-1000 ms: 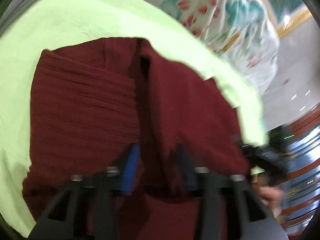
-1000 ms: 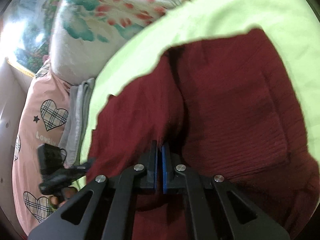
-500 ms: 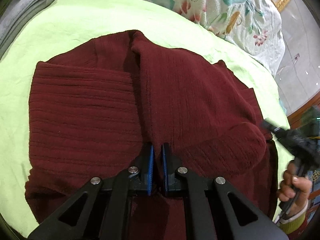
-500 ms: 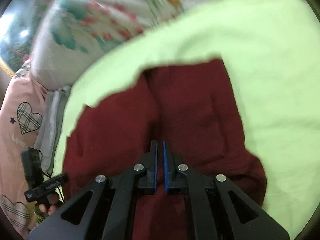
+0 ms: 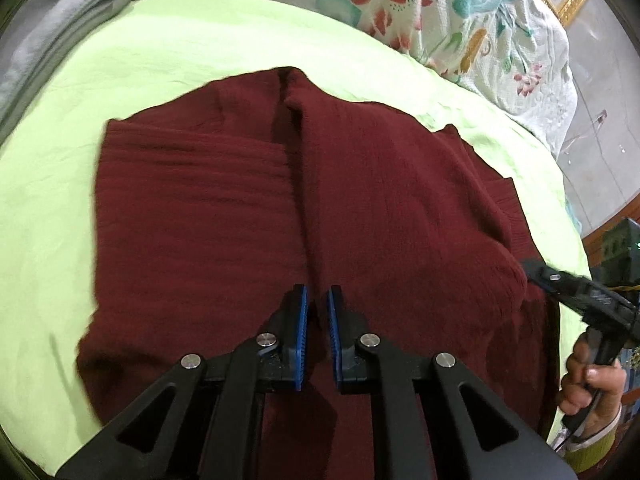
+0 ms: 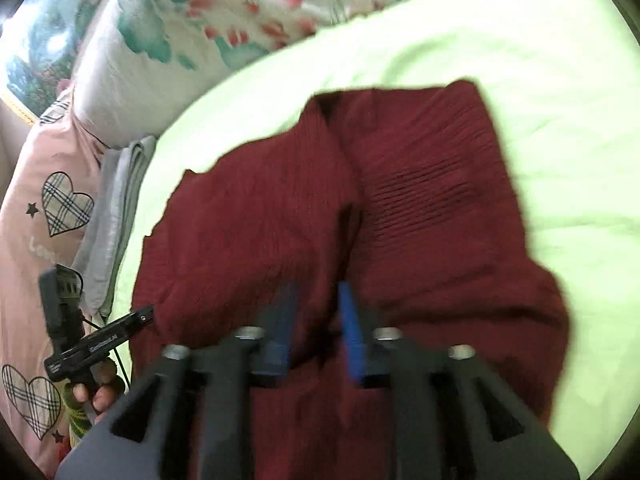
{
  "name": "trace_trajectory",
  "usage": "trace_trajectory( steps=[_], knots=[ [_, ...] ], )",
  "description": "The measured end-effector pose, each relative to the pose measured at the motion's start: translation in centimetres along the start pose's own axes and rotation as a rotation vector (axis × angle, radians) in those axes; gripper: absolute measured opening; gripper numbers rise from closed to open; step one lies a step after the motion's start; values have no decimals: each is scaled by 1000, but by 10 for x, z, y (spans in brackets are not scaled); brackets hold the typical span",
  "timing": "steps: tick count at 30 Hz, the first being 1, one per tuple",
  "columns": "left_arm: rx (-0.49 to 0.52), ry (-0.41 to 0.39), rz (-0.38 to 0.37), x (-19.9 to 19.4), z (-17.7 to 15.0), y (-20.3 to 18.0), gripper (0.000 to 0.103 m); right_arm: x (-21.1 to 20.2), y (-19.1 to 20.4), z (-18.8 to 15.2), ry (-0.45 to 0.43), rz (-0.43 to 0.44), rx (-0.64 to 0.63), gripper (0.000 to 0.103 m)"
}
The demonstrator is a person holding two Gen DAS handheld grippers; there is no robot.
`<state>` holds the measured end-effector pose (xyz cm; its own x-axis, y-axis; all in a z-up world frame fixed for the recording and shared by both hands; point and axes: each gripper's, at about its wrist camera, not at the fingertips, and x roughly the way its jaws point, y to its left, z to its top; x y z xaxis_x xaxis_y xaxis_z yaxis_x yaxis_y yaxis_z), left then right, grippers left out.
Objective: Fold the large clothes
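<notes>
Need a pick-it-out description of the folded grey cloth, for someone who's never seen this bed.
Start at the lime-green sheet that covers the bed, with the dark red garment spread in its middle. Follow the sheet to its edge beside the pink heart-print pillow: the folded grey cloth lies there as a narrow stack. It is the only plain grey, unpatterned piece.

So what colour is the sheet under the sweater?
Light green. The sheet under the dark red sweater shows most sharply in the left wrist view.

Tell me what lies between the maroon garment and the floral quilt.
Only bare lime-green sheet separates the maroon garment from the floral quilt; nothing rests on that strip. The left wrist view shows it sharply, and the blurrier right wrist view agrees.
</notes>
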<state>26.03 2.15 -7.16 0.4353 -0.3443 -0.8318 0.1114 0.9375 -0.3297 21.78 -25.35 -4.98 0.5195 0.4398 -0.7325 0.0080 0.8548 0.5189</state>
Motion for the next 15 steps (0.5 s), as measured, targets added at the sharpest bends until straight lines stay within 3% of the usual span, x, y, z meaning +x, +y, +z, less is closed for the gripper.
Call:
trace_trajectory(
  steps=[4, 6, 11, 15],
  knots=[
    [-52, -30, 24, -32, -29, 18, 14, -38, -13, -14, -30, 11, -3, 42],
    [-79, -45, 27, -50, -48, 31, 20, -51, -17, -24, -44, -3, 6, 42],
    [-143, -85, 67, -93, -98, 65, 44, -86, -50, -48, -84, -57, 69, 42],
    [-180, -75, 75, -109, -134, 87, 49, -98, -72, -71, -72, -98, 116, 43]
  ],
)
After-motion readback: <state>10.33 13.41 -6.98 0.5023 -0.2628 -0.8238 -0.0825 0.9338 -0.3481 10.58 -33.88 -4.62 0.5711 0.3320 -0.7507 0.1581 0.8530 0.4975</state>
